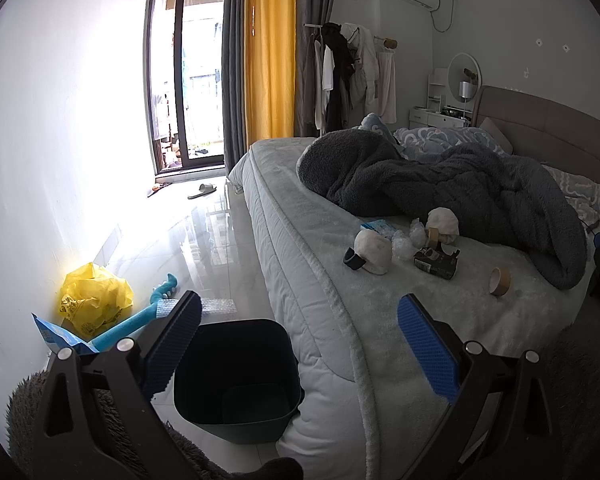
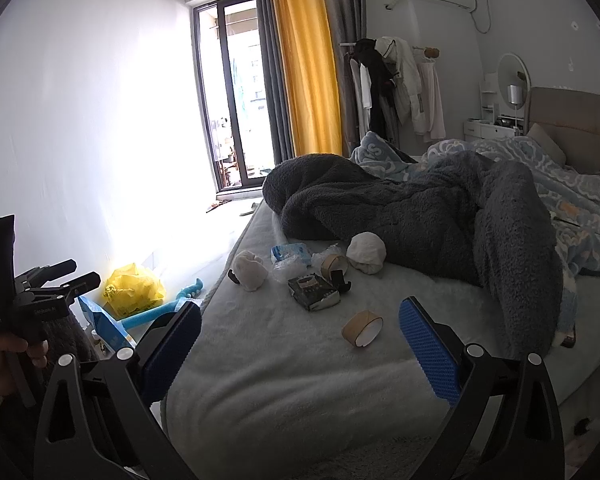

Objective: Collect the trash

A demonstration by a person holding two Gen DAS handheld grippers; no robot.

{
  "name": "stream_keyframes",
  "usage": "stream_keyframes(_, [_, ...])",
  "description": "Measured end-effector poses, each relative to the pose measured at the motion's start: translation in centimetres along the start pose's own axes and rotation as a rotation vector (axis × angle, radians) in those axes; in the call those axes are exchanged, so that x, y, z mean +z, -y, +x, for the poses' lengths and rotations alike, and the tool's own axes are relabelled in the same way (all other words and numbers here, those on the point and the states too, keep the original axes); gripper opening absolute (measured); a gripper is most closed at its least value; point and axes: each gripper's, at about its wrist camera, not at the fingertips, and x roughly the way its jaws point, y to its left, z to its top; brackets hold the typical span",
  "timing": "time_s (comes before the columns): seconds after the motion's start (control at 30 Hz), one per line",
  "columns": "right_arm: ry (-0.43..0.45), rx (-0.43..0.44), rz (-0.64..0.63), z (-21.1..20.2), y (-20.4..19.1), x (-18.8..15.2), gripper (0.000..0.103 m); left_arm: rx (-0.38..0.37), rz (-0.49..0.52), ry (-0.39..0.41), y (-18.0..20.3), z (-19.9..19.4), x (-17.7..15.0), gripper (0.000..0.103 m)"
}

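Note:
Trash lies on the bed: a brown tape roll [image 2: 363, 328] [image 1: 499, 281], a crumpled dark box [image 2: 314, 292] [image 1: 436, 263], two white wads [image 2: 251, 270] [image 2: 366, 252], clear plastic wrap [image 2: 290, 270], a blue-white packet [image 2: 290, 252] and a second tape roll [image 2: 334, 265]. A dark bin [image 1: 236, 376] stands on the floor beside the bed. My left gripper [image 1: 300, 340] is open and empty above the bin's edge; it also shows in the right wrist view [image 2: 60, 280]. My right gripper [image 2: 300, 344] is open and empty, over the bed, short of the near tape roll.
A grey fleece blanket [image 2: 440, 216] is heaped behind the trash on the bed [image 2: 280, 380]. On the floor by the wall lie a yellow bag [image 1: 96, 300], a teal toy [image 1: 148, 316] and a blue packet [image 1: 56, 332]. A slipper [image 1: 202, 191] lies near the balcony door.

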Motion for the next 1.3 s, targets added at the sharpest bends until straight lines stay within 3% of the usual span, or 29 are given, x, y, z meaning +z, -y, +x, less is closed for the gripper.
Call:
stream_keyframes(0.73, [-0.024,-0.009,-0.011,0.4,0.1,-0.2,0.100,0.001,-0.022,-0.045,0.1,0.7,-0.4,0.100])
stream_keyframes(1.0, [-0.054,-0.010,-0.010,0.6,0.2,0.4,0.100,0.011,0.041,-0.006,1.3,-0.1,-0.2,0.100])
stream_keyframes(1.2, [-0.079,-0.014,-0.036,1.5,-0.4,1.0,0.100,-0.079,0.038,-0.033,1.4,0.9,-0.3,0.100])
stream_keyframes(1.3, [-0.097,-0.011,-0.025,2.0,-0.1,1.1,0.100,-0.078,0.066,-0.013,2.1,1.0,-0.1,0.100])
